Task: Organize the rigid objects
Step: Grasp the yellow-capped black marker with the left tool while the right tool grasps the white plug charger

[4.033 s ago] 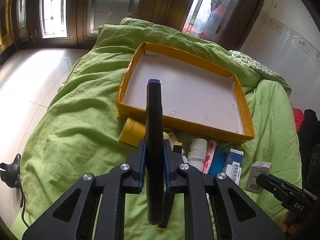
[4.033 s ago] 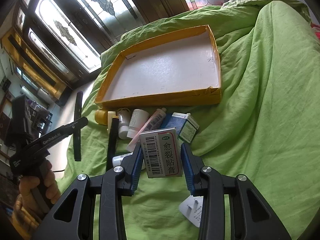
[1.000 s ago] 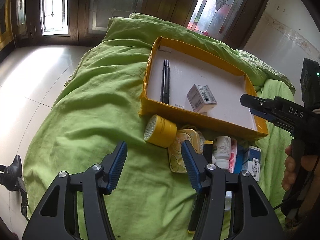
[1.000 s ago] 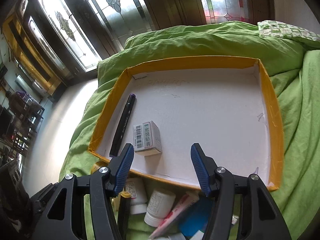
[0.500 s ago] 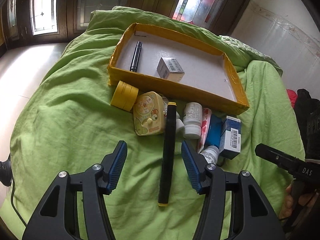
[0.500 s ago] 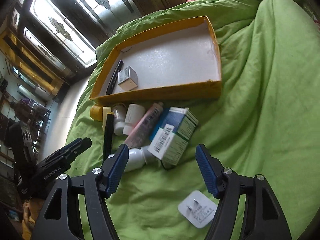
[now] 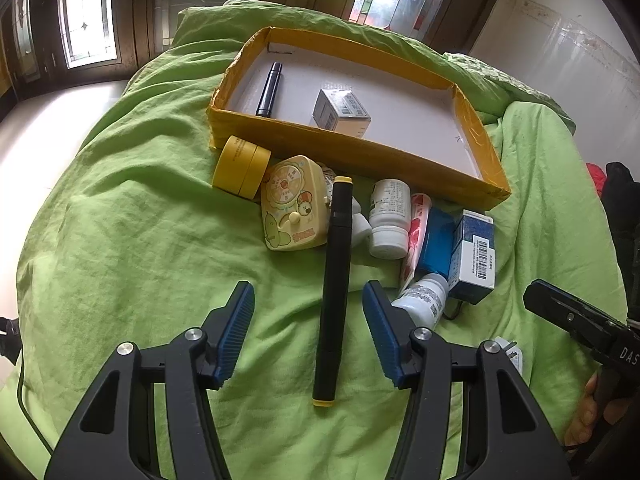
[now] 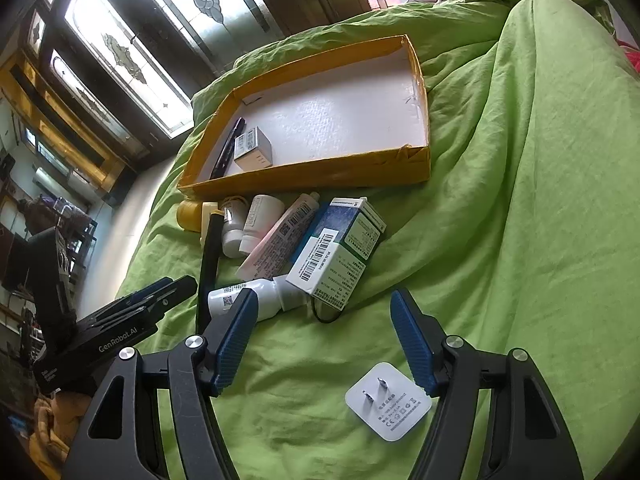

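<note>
— Bedding? A rumpled green duvet (image 7: 132, 240) covers the whole bed.
— Windows? Leaded, patterned glass (image 8: 120, 60) in dark wood frames (image 7: 132, 12), daylight coming through (some red panes at the far one).
— Floor, wall? Pale glossy floor (image 7: 36, 136) at left; whitish tiled wall (image 7: 560, 52) at right.

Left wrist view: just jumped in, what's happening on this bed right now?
A person is sorting small items off a green duvet into a yellow-edged tray. A black marker and a small grey carton already lie in it. The left gripper is open, straddling a yellow-capped black marker without touching it. The right gripper holds nothing, its jaws closing slightly above the duvet near a white plug adapter. Bottles, a tube and cartons remain outside.
</note>
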Motion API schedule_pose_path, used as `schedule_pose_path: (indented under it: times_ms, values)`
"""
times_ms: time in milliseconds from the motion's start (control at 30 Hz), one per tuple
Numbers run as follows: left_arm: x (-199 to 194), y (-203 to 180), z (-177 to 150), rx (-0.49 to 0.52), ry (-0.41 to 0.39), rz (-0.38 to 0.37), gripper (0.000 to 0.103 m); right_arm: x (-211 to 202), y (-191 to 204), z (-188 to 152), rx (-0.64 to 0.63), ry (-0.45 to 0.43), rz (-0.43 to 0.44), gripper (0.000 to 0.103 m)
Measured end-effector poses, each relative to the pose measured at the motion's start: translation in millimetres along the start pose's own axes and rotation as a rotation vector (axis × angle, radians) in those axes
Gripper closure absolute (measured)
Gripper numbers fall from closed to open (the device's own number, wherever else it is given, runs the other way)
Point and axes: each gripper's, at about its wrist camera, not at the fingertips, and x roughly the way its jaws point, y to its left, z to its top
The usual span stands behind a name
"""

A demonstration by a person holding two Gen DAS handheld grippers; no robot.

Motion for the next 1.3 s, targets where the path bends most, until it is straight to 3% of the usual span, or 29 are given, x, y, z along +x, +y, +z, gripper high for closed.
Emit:
schedule_pose_path:
  times_ms: [200, 433, 500, 567, 633, 967, 1100, 1300]
  values:
    - [5, -2, 1, 0.007, 0.005, -0.016, 0.048, 2, 1, -2, -0.006, 0.001, -0.001, 0.051]
    - [31, -10, 7, 0.026, 0.051, 0.004, 0.049, 3, -3, -1, 0.005, 0.001, -0.014, 0.051]
    - [35, -12, 7, 0.037, 0.058, 0.006, 0.06, 4, -3, -1, 0.004, 0.003, -0.017, 0.051]
    - [38, -14, 6, 0.037, 0.072, -0.003, 0.082, 6, -3, -1, 0.006, 0.006, -0.02, 0.051]
    - [33, -13, 5, 0.032, 0.061, -0.015, 0.09, 6, -4, -2, 0.008, 0.009, -0.023, 0.051]
    - [22, -5, -1, -0.005, 0.061, -0.053, 0.09, 5, -6, 0, 0.016, 0.01, -0.029, 0.051]
    - [24, -7, 0, -0.002, 0.067, -0.048, 0.09, 8, -11, 9, 0.013, 0.152, 0.018, 0.051]
    - [25, -7, 0, 0.0, 0.064, -0.061, 0.09, 11, -7, -3, -0.097, 0.364, -0.031, 0.051]
